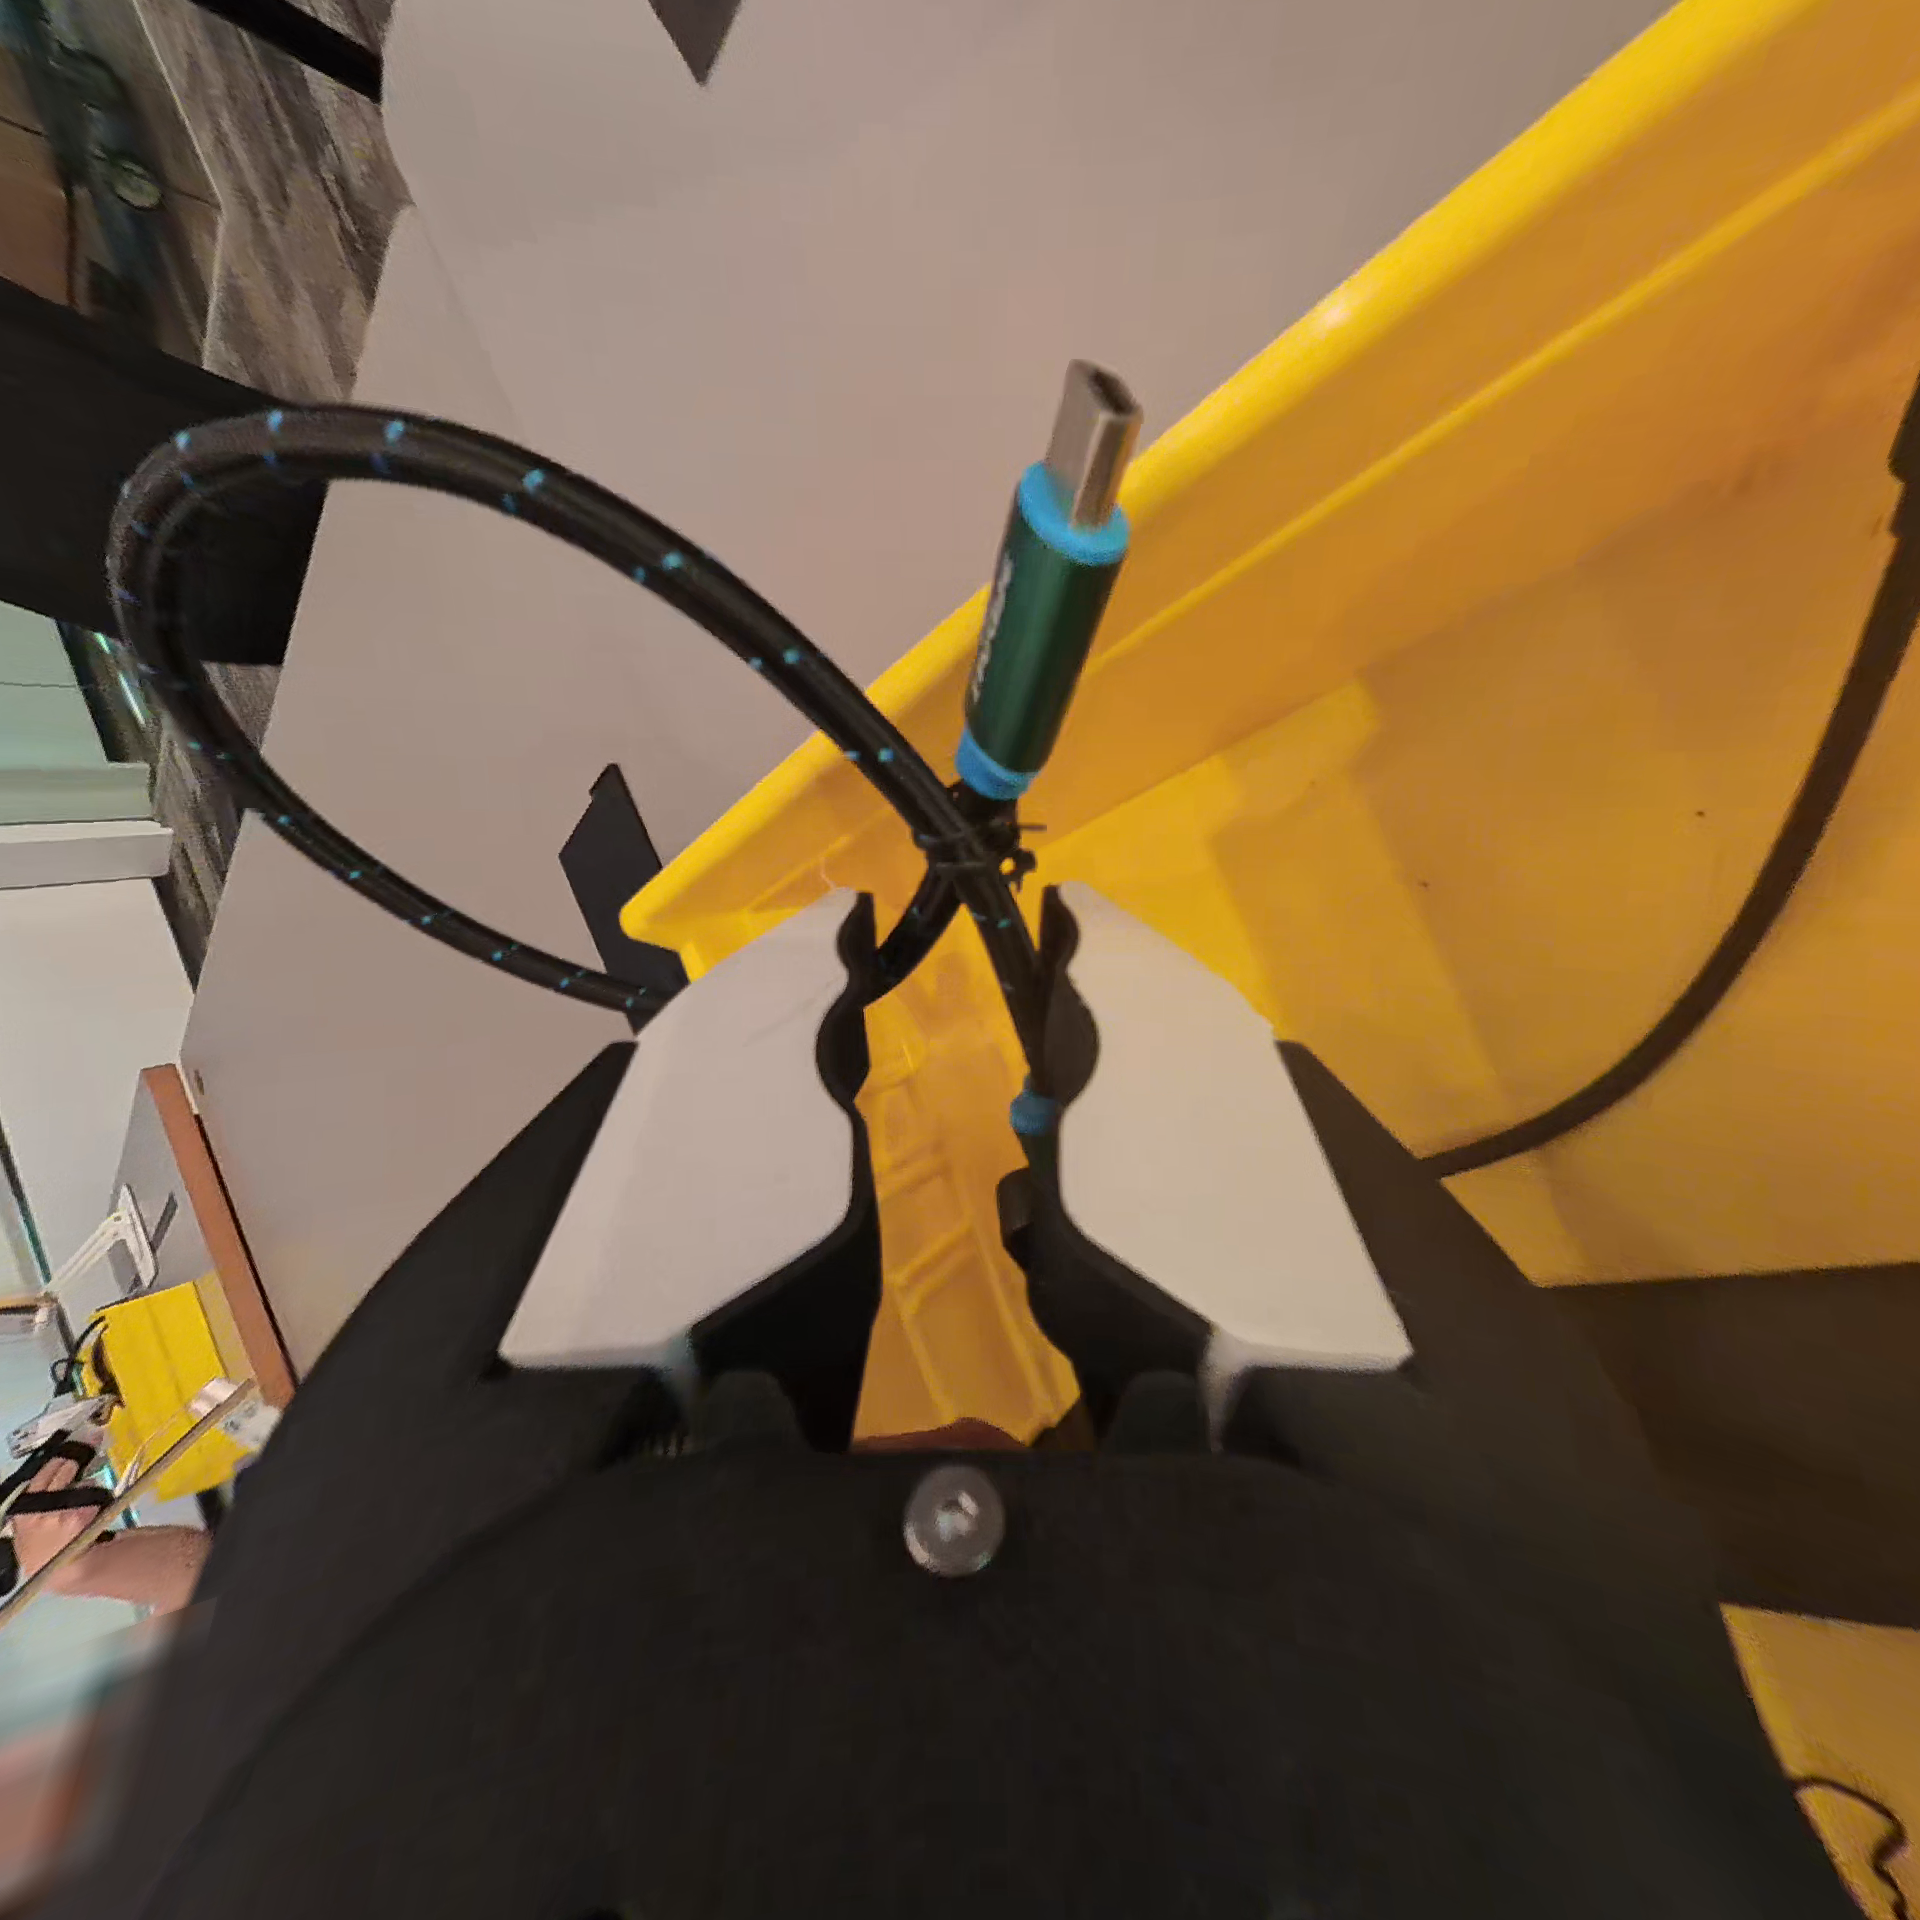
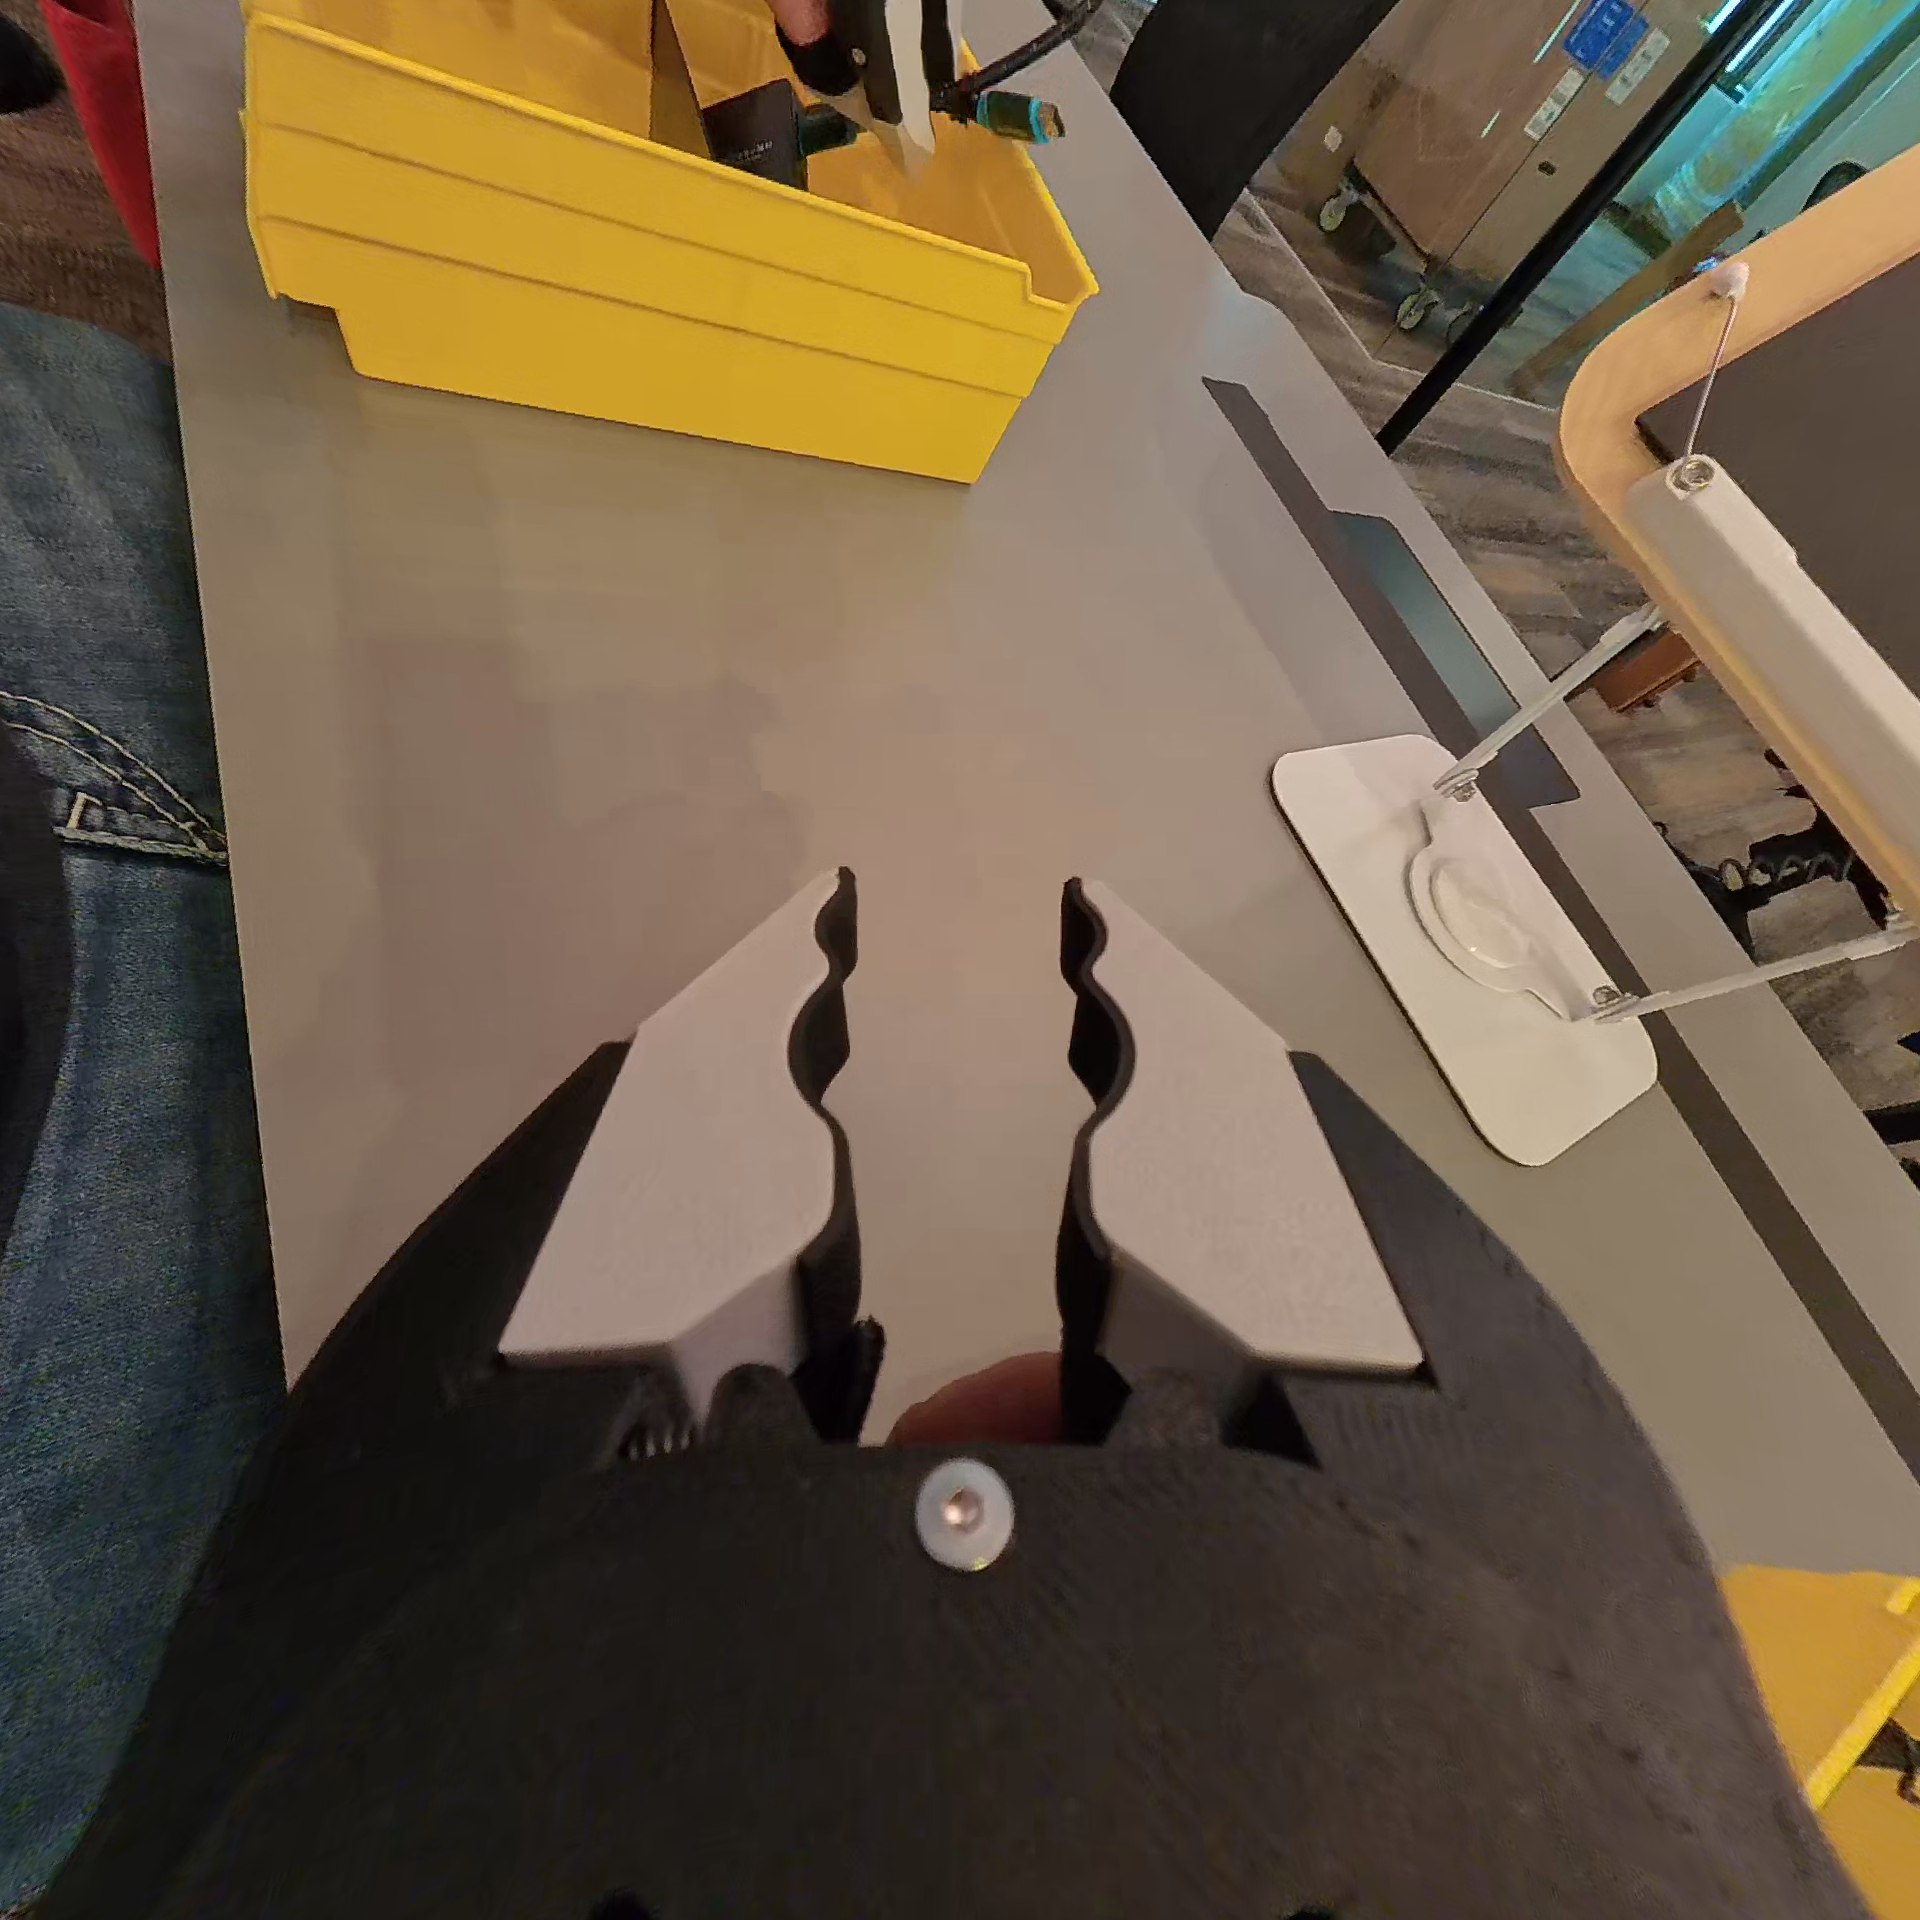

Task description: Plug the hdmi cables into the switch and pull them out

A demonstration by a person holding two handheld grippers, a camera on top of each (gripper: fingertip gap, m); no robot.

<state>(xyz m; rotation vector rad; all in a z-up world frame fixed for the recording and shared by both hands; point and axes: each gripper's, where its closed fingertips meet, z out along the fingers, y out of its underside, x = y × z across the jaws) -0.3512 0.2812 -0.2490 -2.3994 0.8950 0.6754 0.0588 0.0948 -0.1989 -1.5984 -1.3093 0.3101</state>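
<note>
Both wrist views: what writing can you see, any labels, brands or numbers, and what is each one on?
I don't repeat writing, so here is only where it stands.
HDMI plug: white print along its green shell, blurred.
Switch, the black box in the yellow bin: small pale print, too small to read.
Blue signs on the far wall: too small to read.

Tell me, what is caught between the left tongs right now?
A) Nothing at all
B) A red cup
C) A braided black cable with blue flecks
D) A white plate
C: in the left wrist view the left tongs close around the braided black cable, just below its green and blue plug, beside the yellow bin.
</note>
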